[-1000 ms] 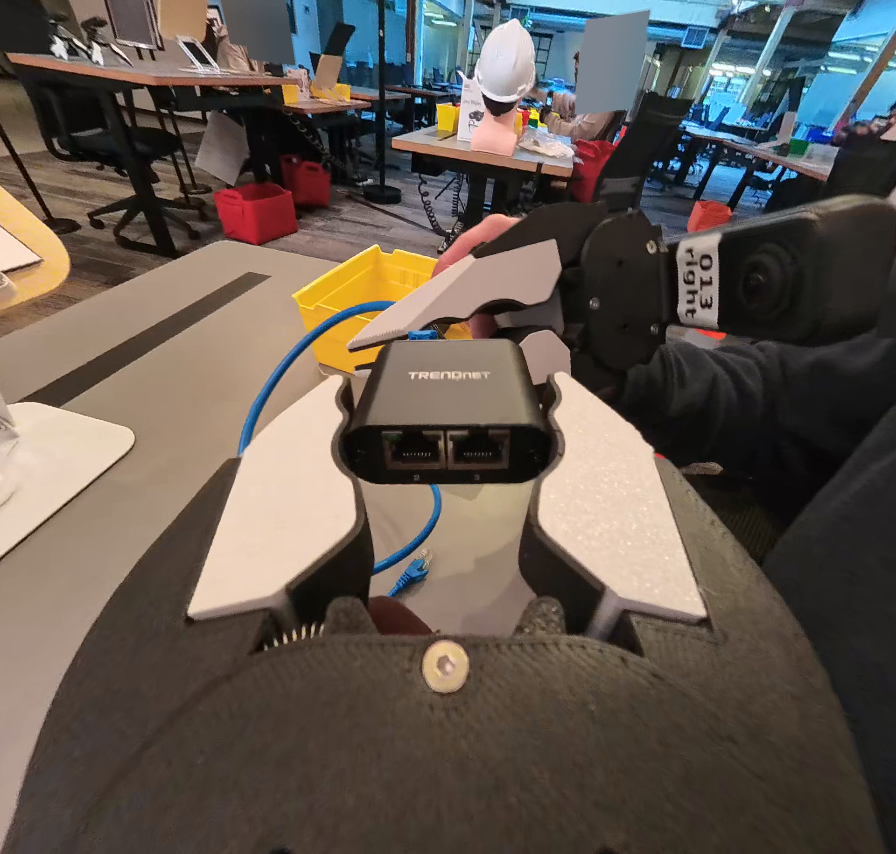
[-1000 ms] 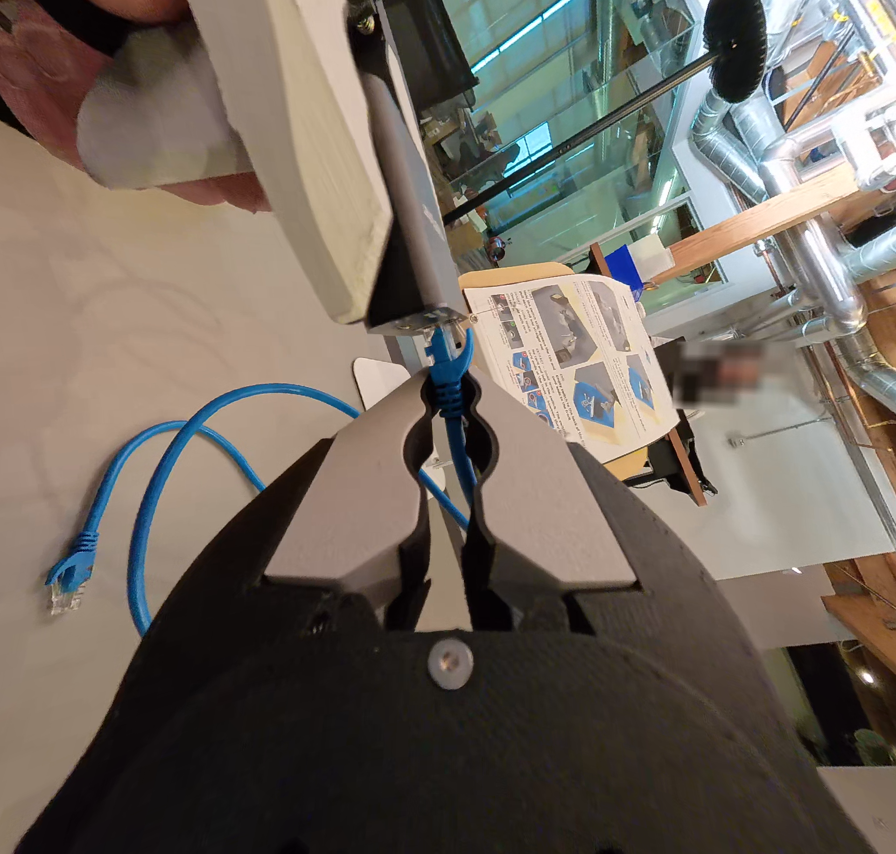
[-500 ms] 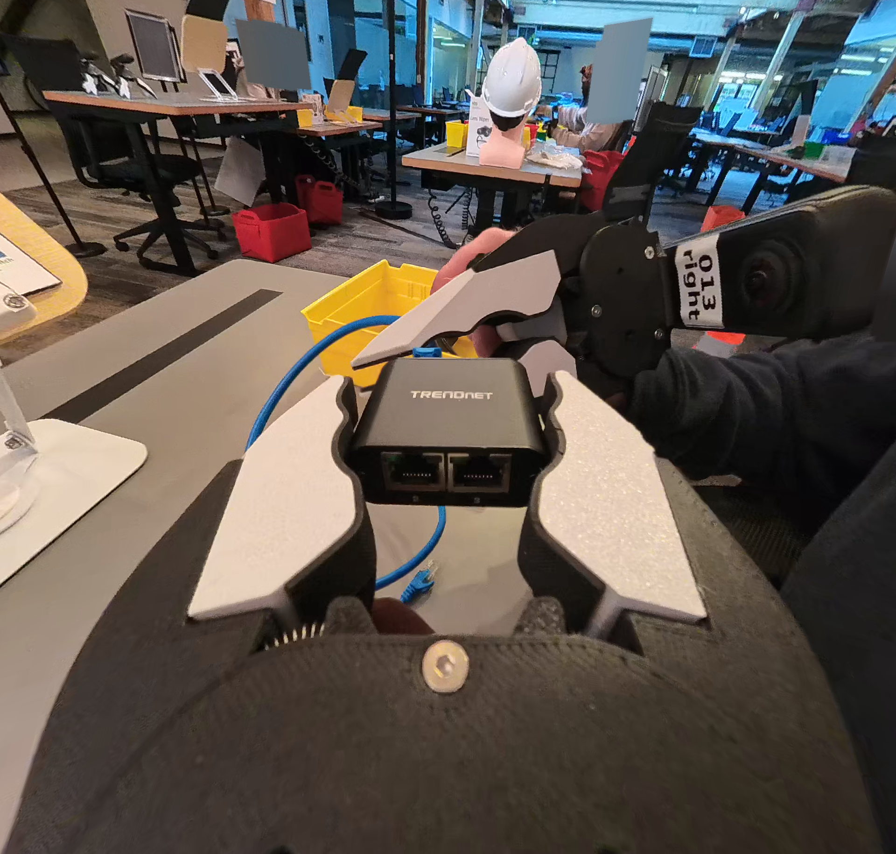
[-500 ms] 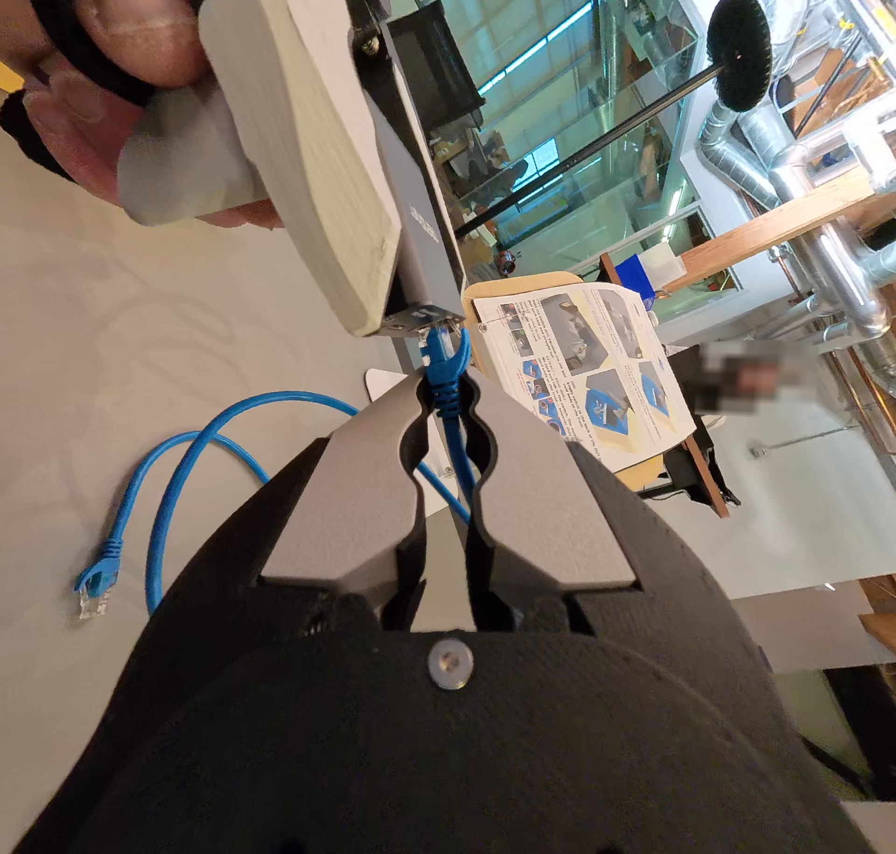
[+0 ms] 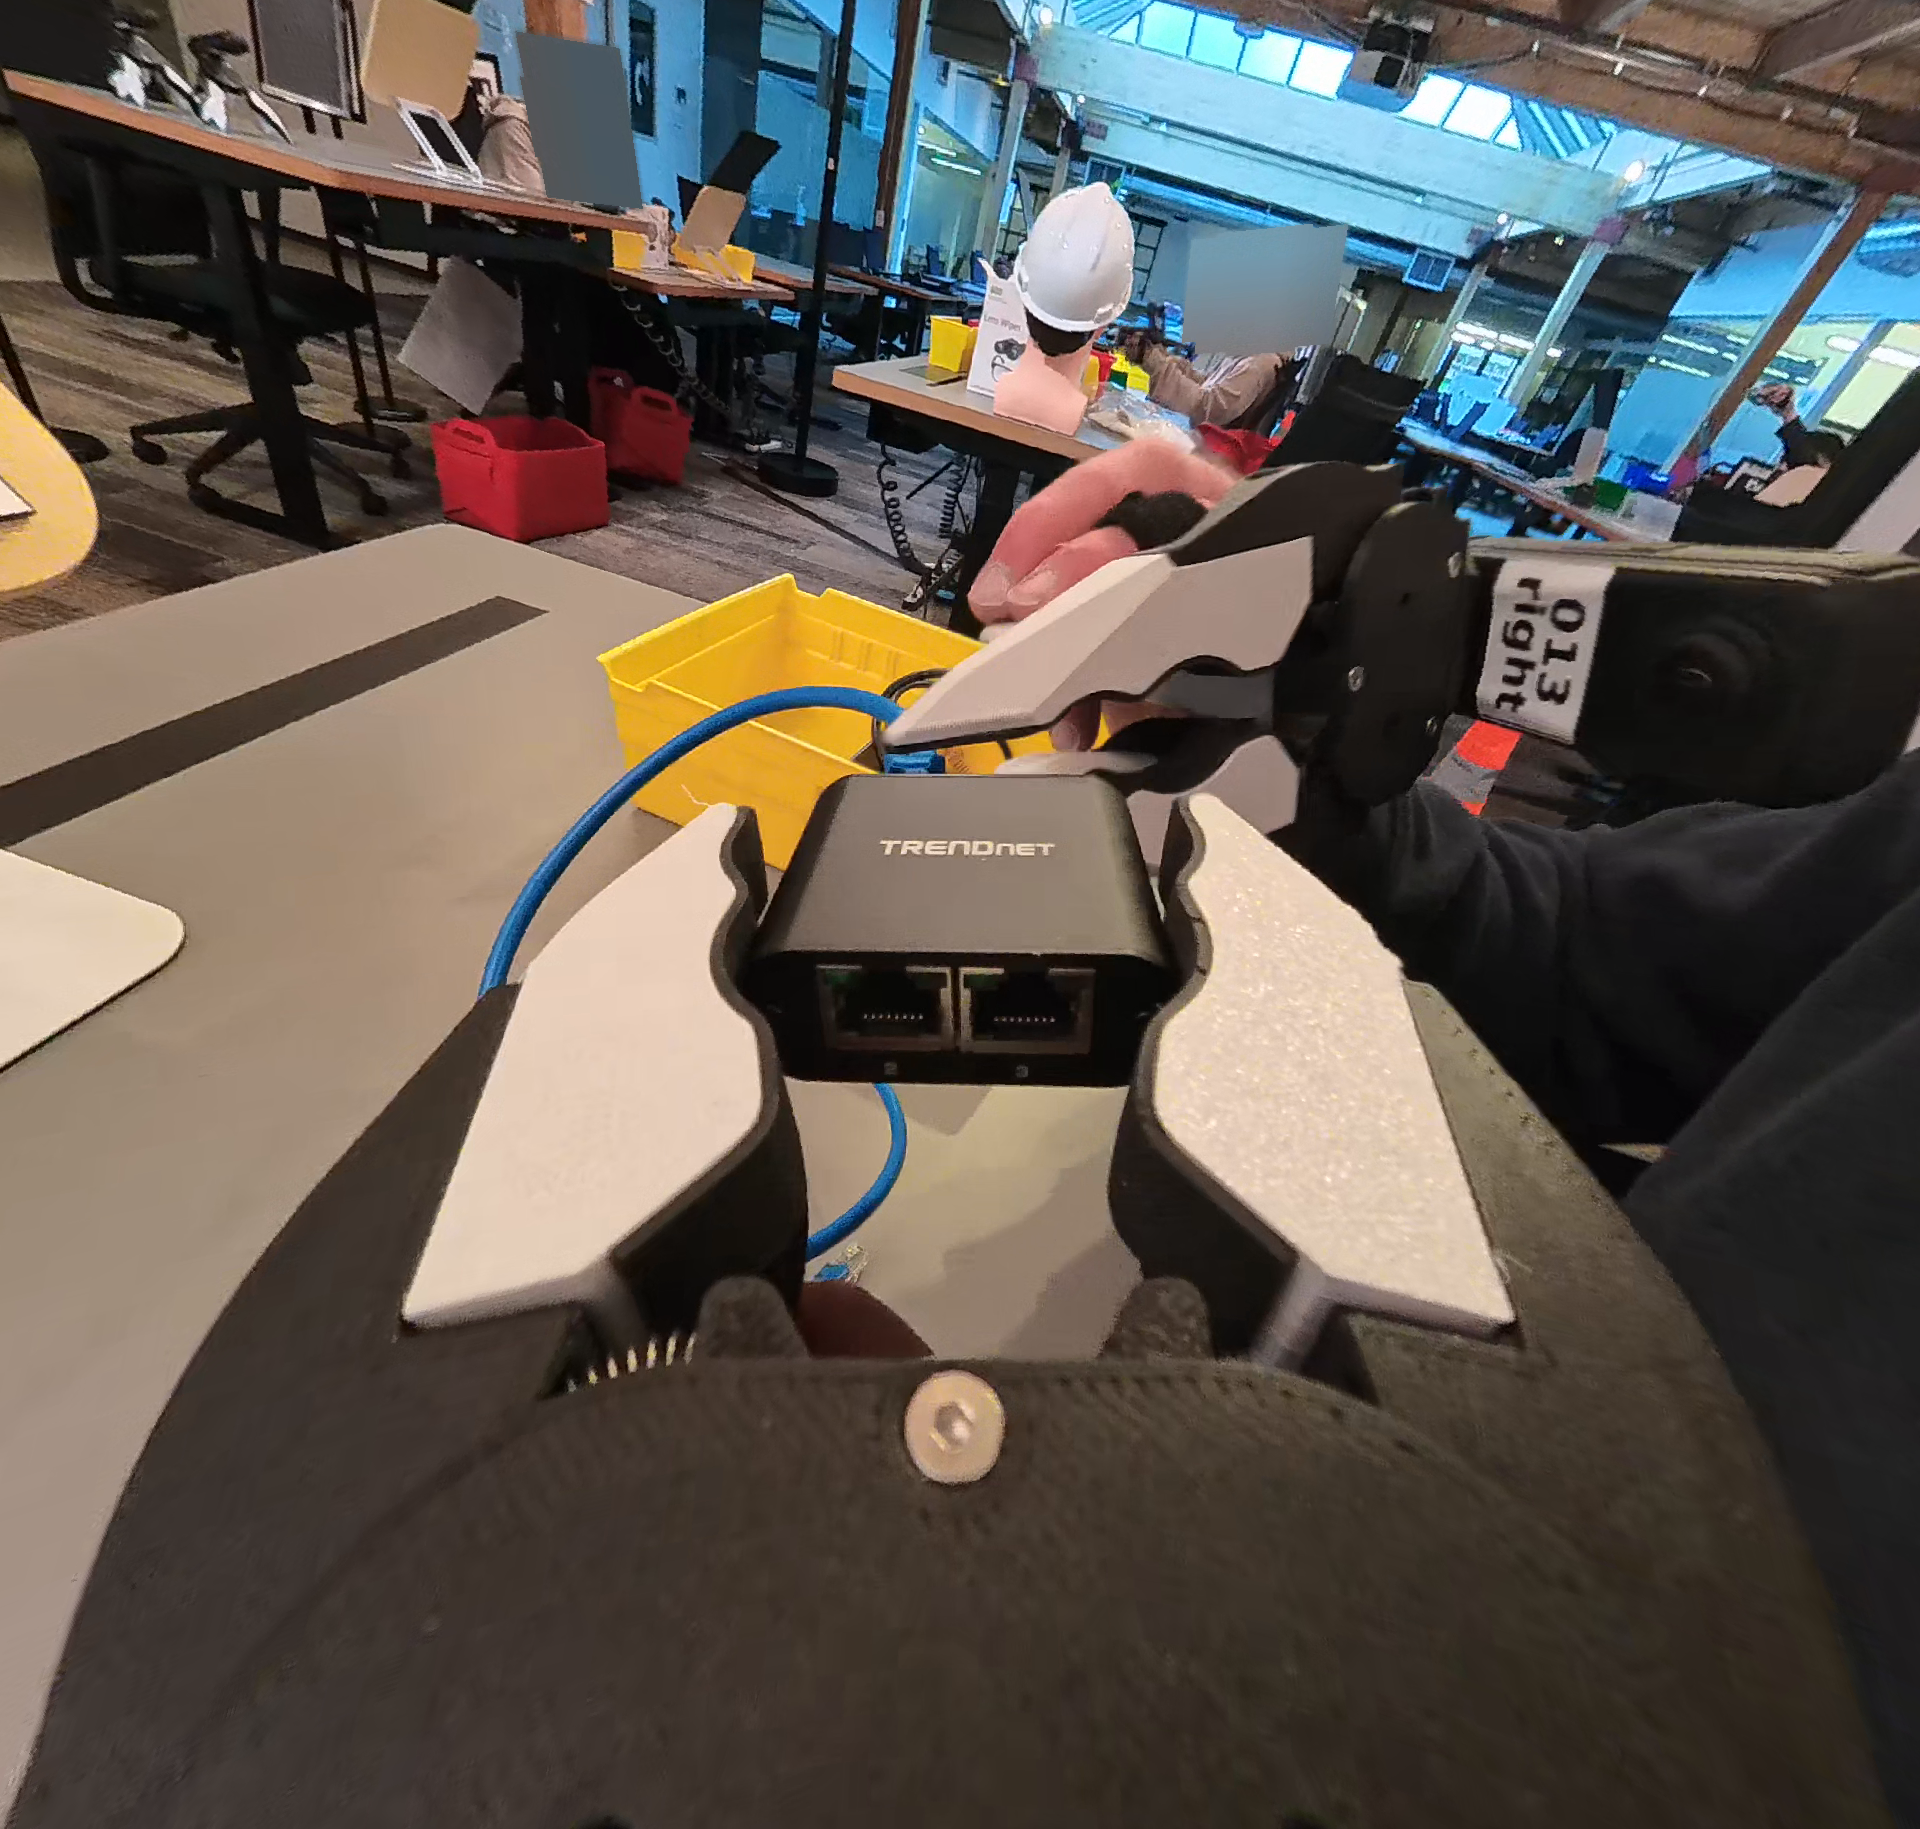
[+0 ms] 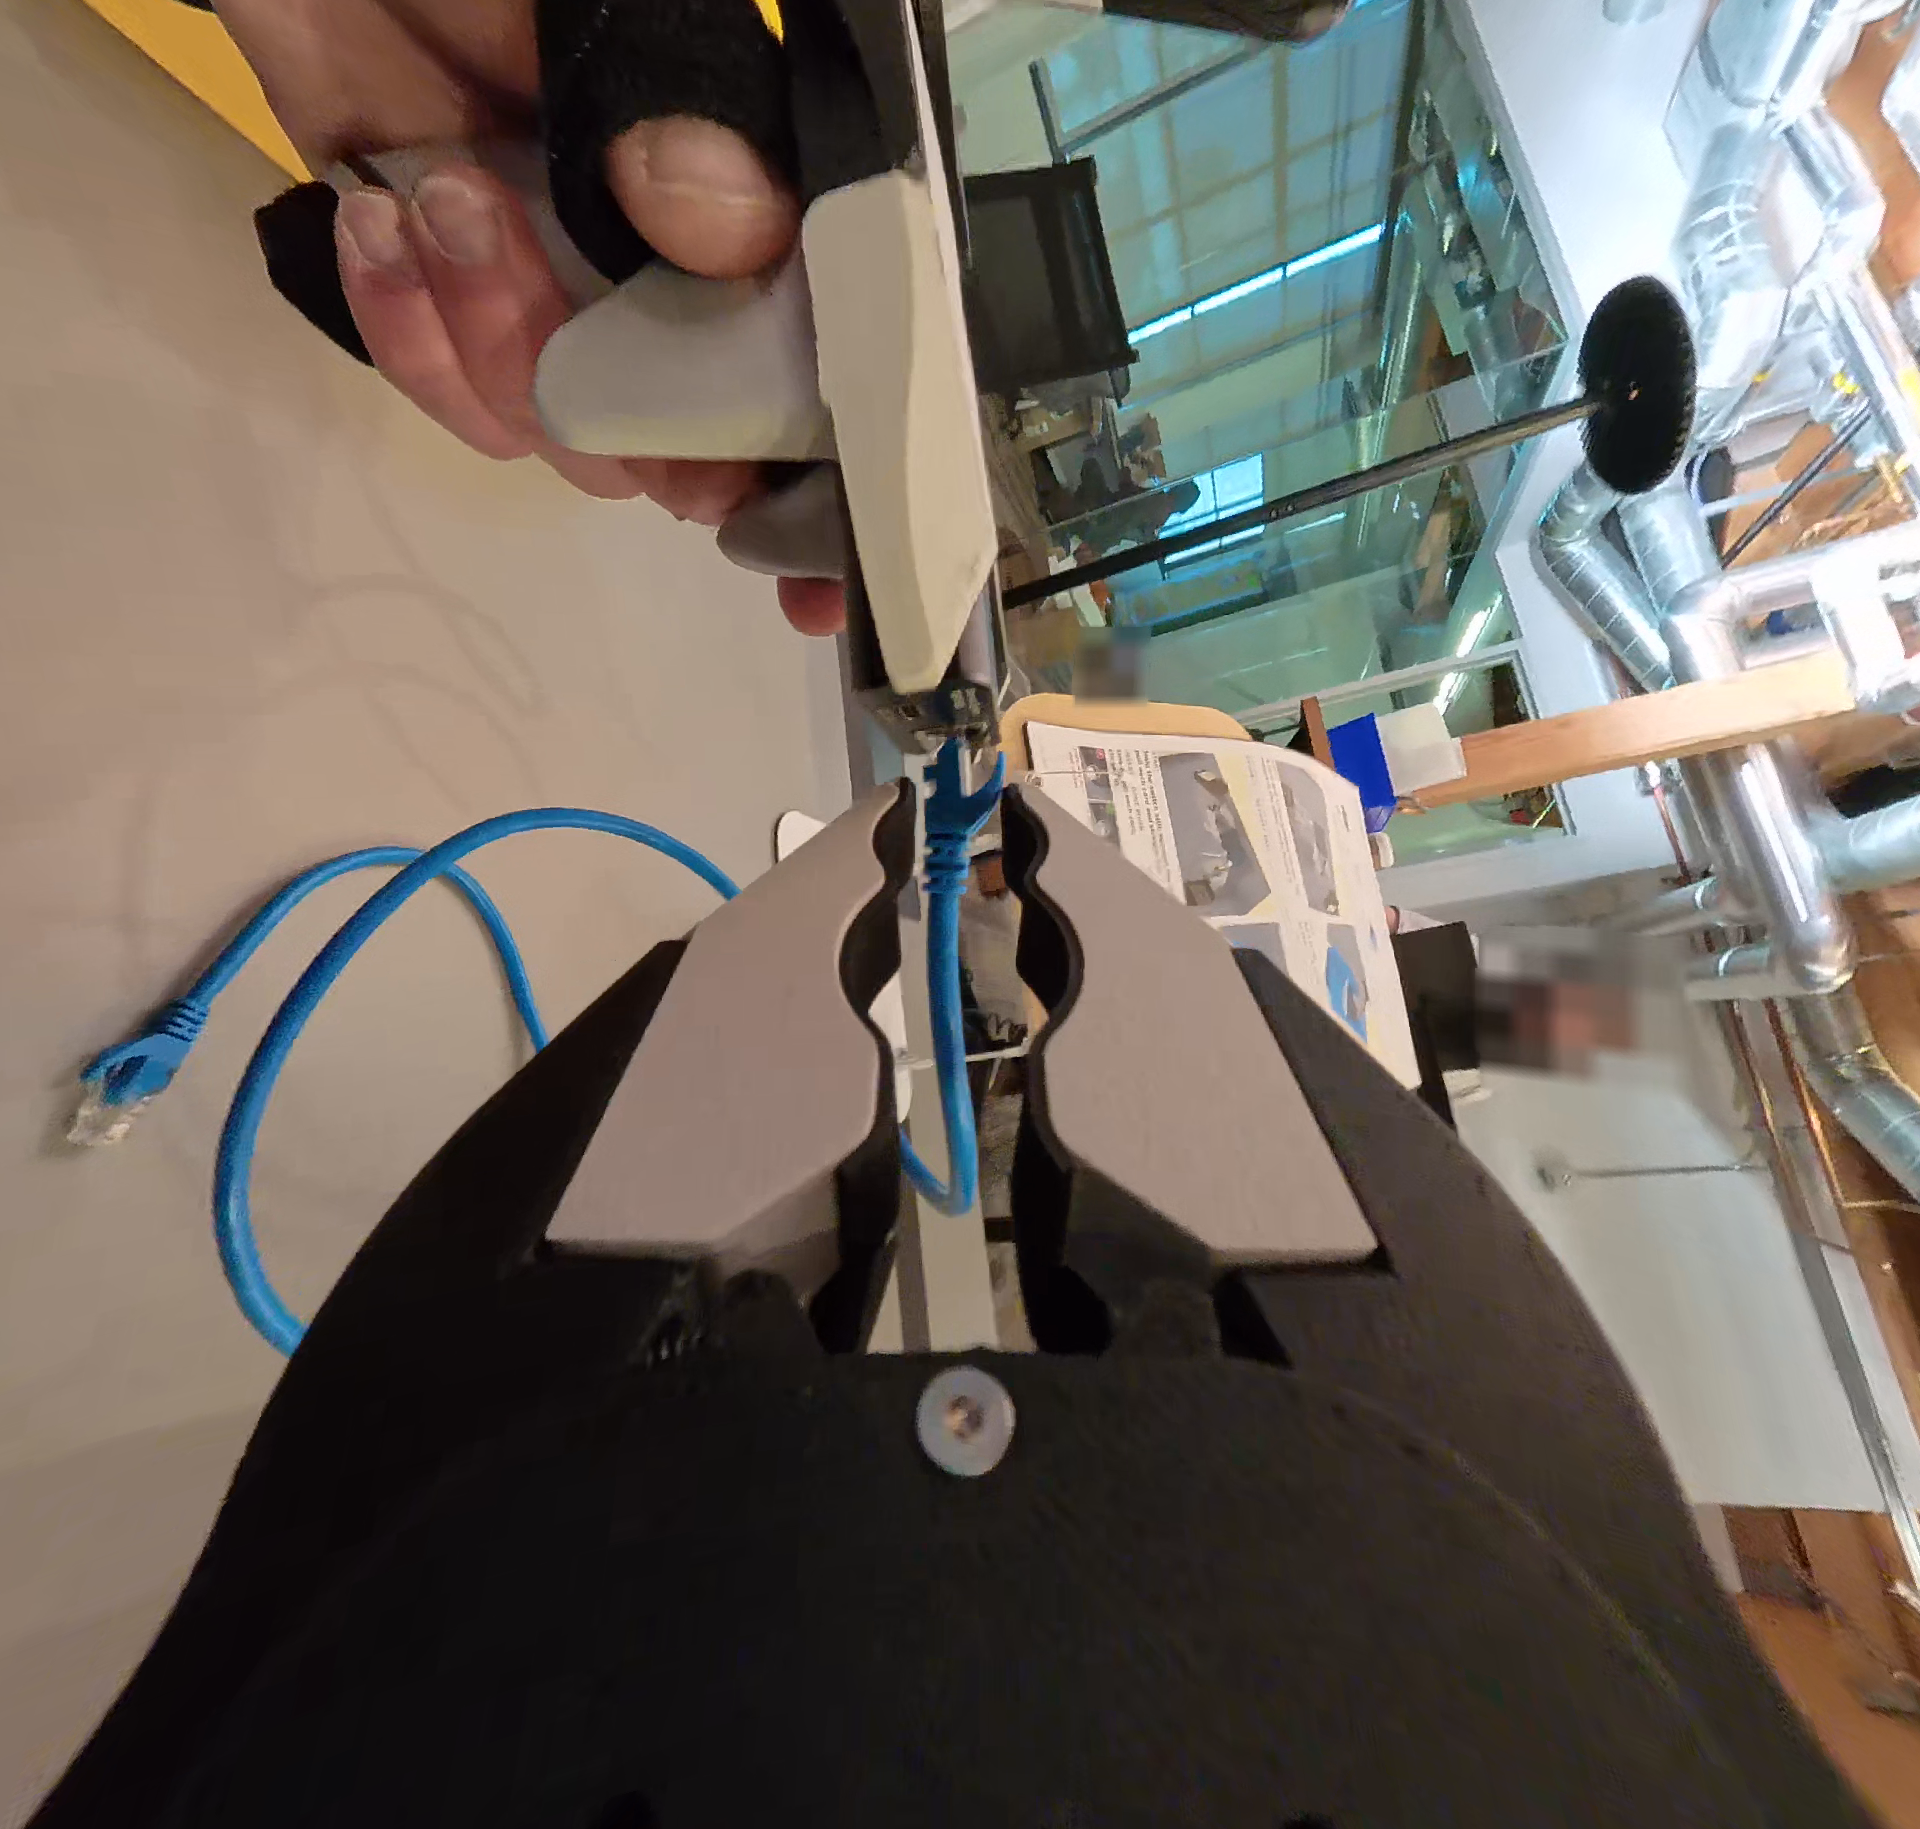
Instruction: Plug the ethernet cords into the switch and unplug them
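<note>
Above the grey table (image 5: 260, 896), the left gripper (image 5: 961, 958) clamps a small black two-port switch (image 5: 956, 932). At its far side the right gripper (image 6: 961, 823) stands slightly parted around the thin blue ethernet cord (image 6: 951, 958) (seemingly plugged in, not gripped).

Switch (image 5: 961, 906): black casing, smooth, satin sheen. Left gripper (image 5: 961, 932) fingers (image 5: 1299, 1083): pale grey, grainy matt; black body coarse, layered texture; shiny metal screw. Cable (image 6: 343, 958): blue, glossy plastic jacket, clear plastic plug. Bin (image 5: 769, 709): yellow, glossy plastic. Table (image 5: 260, 1000): grey, smooth matt
</note>
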Tool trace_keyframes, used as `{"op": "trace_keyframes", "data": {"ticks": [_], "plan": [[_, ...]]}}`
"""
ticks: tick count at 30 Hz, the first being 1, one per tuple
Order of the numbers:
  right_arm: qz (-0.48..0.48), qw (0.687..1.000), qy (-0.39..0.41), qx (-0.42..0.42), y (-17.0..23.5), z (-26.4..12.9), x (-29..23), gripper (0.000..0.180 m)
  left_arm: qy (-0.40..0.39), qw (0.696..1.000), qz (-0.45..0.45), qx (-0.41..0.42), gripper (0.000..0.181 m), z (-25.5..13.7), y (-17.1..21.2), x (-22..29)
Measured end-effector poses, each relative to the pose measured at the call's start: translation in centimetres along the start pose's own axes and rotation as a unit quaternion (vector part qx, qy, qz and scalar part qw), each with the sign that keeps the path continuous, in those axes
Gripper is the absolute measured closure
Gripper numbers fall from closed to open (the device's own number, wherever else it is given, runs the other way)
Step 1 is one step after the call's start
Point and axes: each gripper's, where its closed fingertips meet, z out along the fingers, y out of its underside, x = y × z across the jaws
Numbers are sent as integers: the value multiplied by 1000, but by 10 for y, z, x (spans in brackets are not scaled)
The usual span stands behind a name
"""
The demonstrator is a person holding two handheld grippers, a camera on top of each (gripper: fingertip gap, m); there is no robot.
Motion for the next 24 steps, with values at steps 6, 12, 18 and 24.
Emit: {"op": "trace_keyframes", "data": {"ticks": [6, 12, 18, 24], "plan": [[-26, 999, -16, -8, -2, 2, -1, 167, 7, 1000, -11, 0, 108, 1, 2, 0], [-58, 998, -26, -19, -2, 4, -5, 169, 12, 1000, -18, -5, 108, 1, 5, 2], [-96, 993, -54, -44, -1, 3, -9, 171, 15, 1000, -24, -5, 108, 2, 5, 2], [-137, 984, -98, -62, 6, 5, -22, 171, 10, 999, -42, -2, 108, 5, 13, -2]]}}
